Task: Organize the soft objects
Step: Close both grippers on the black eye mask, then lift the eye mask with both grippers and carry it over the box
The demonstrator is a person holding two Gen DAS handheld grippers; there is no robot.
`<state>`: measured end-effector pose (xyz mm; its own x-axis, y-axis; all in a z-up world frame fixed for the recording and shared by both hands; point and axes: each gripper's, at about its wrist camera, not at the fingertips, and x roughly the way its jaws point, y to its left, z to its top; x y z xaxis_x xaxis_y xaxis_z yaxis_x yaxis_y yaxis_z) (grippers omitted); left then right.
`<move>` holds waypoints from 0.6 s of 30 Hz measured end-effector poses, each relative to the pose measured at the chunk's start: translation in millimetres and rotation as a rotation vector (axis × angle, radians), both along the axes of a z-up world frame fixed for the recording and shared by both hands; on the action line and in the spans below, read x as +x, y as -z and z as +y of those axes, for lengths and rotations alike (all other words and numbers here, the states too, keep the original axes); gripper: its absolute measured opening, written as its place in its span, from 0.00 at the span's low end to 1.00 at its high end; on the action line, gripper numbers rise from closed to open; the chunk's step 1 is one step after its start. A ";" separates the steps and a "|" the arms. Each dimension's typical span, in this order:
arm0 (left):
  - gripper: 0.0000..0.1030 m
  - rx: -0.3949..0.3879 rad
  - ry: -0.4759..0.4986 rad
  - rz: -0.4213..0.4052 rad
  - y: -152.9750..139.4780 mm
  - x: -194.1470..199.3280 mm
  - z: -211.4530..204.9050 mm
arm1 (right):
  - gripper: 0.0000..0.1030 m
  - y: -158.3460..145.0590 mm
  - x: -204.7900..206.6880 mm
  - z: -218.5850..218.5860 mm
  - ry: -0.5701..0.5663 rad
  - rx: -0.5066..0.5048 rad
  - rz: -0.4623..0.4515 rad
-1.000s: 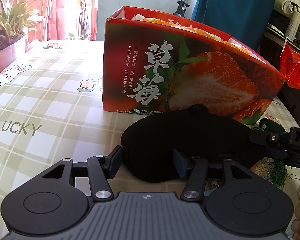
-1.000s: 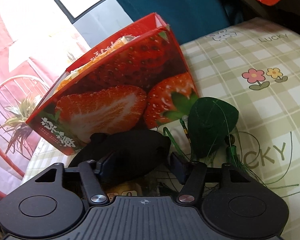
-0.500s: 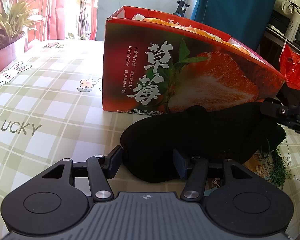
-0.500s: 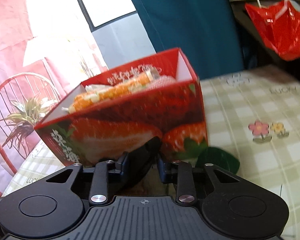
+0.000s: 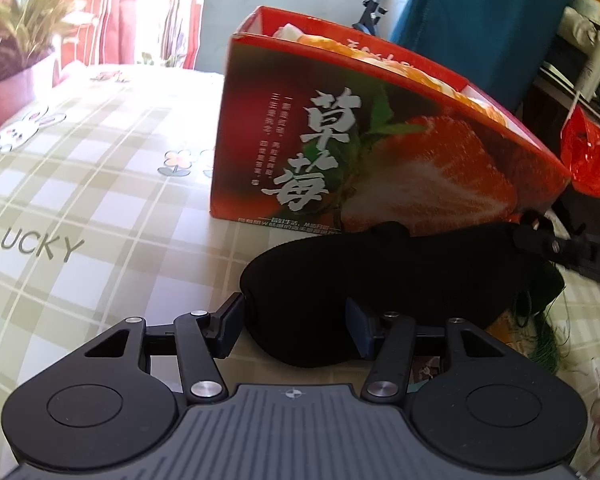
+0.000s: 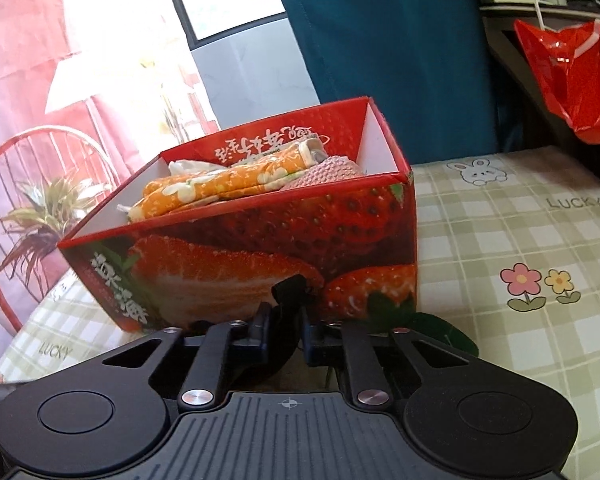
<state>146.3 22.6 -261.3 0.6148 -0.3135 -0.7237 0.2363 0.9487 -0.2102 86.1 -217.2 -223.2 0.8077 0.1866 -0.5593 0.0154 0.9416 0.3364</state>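
Left wrist view: the strawberry box [image 5: 340, 152] stood on the checked tablecloth [image 5: 80, 200], open at the top, with a potted plant [image 5: 16, 40] far off to its left and a red plastic bag [image 5: 588, 160] hanging past its right end.
Box contents: an orange flowered cloth [image 6: 228, 184] and a pink knit piece [image 6: 324, 174] lay inside, near the rim.
In the way: the box's front wall rose directly behind the black eye mask [image 5: 380, 280]; a green leaf-shaped item with trailing green threads [image 5: 548, 320] lay at the front right corner of the box, partly under the mask.
Eye mask: stretched across in front of the box, close to its printed front face.
Left gripper [image 5: 296, 326]: jaws about half open, with the mask's left end between them; whether the pads pressed on it could not be told.
Right gripper [image 6: 286, 330]: jaws nearly together and closing, pinched on the mask's right end, in front of the box's right half.
Right wrist view: a black fold of the mask stuck up between the fingers [image 6: 260, 330].
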 end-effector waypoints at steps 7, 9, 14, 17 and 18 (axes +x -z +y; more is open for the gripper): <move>0.62 -0.075 -0.067 0.048 -5.2 -3.3 22.1 | 0.09 1.1 -25.5 4.5 -0.031 -0.046 0.018; 0.64 -0.104 -0.084 0.070 -5.1 -2.6 27.9 | 0.09 3.7 -33.3 6.0 -0.031 -0.061 0.029; 0.67 -0.141 -0.102 0.094 -4.5 -2.9 32.0 | 0.09 9.6 -48.2 8.3 -0.028 -0.120 0.047; 0.69 -0.179 -0.090 0.114 -2.9 -2.7 29.9 | 0.09 10.6 -50.7 5.2 -0.018 -0.110 0.054; 0.69 -0.190 -0.083 0.119 -2.2 -2.9 28.2 | 0.09 11.0 -50.9 4.7 -0.017 -0.111 0.055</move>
